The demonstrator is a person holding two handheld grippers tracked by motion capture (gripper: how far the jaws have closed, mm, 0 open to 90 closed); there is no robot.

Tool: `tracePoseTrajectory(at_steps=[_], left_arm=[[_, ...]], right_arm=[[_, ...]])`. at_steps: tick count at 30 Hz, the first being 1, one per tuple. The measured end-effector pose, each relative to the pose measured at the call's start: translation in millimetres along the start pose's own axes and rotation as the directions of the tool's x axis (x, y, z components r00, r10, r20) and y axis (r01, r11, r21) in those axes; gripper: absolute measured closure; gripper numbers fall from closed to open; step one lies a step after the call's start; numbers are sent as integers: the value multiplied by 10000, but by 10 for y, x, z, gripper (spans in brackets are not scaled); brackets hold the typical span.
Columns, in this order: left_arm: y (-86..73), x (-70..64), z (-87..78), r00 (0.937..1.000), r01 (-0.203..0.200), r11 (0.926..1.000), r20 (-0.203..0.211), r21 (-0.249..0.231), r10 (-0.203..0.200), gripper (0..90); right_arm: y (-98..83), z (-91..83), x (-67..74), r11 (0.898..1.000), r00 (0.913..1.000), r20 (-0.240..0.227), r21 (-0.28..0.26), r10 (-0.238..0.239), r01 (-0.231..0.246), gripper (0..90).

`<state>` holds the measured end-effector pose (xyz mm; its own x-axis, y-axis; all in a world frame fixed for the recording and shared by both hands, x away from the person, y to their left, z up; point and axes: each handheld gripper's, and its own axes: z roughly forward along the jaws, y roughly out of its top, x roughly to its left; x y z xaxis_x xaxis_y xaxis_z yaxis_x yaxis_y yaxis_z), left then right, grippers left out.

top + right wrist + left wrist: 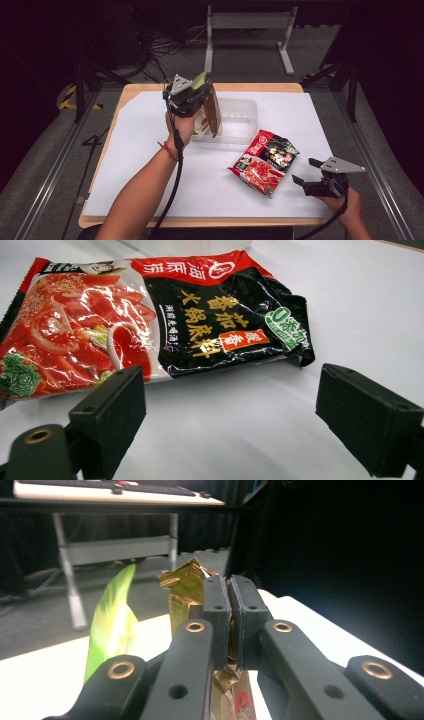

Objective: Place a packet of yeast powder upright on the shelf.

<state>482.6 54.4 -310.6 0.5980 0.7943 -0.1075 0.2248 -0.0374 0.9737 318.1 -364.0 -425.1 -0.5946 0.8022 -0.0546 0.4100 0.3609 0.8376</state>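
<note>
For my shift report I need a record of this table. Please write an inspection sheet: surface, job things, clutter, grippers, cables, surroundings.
Surface: white sheet on a wooden table; no spill seen.
Job's things: red-and-black sauce packet lying flat on the sheet; clear plastic tray toward the far edge; gold-brown packet held up at the tray's left end, a green packet beside it.
Clutter: nothing seen.
Grippers: left gripper has fingers shut on the gold-brown packet; right gripper open, near the sauce packet, apart from it.
Cables: black cable trails along the left forearm; loose cables on the floor beyond.
Surroundings: grey stand, dark curtains.
</note>
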Motion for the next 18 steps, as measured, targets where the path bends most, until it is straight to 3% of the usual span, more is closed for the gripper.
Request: tracePoseTrajectory(at_steps=[1, 8, 10, 14, 18], left_arm=[[6, -7, 35, 9998, -121, 9999, -181, -15, 121, 867], [-26, -15, 233, 9989, -195, 9996, -425, -194, 186, 865], [-74, -21, 266, 9998, 15, 9998, -188, -179, -18, 864], [-181, -87, 265, 9993, -359, 9993, 111, -101, 360, 861], [-244, -97, 230, 9981, -331, 9994, 510, -61, 334, 857]], right_arm=[[0, 1, 0, 10000, 10000, -9, 0, 3, -3, 132], [-3, -10, 6, 10000, 10000, 5, -16, -38, 38, 133], [-7, -16, 7, 10000, 10000, 4, -24, -14, 14, 132], [-8, -24, 8, 10000, 10000, 12, -51, -35, 35, 132], [-7, -18, 8, 10000, 10000, 13, -36, -42, 42, 132]])
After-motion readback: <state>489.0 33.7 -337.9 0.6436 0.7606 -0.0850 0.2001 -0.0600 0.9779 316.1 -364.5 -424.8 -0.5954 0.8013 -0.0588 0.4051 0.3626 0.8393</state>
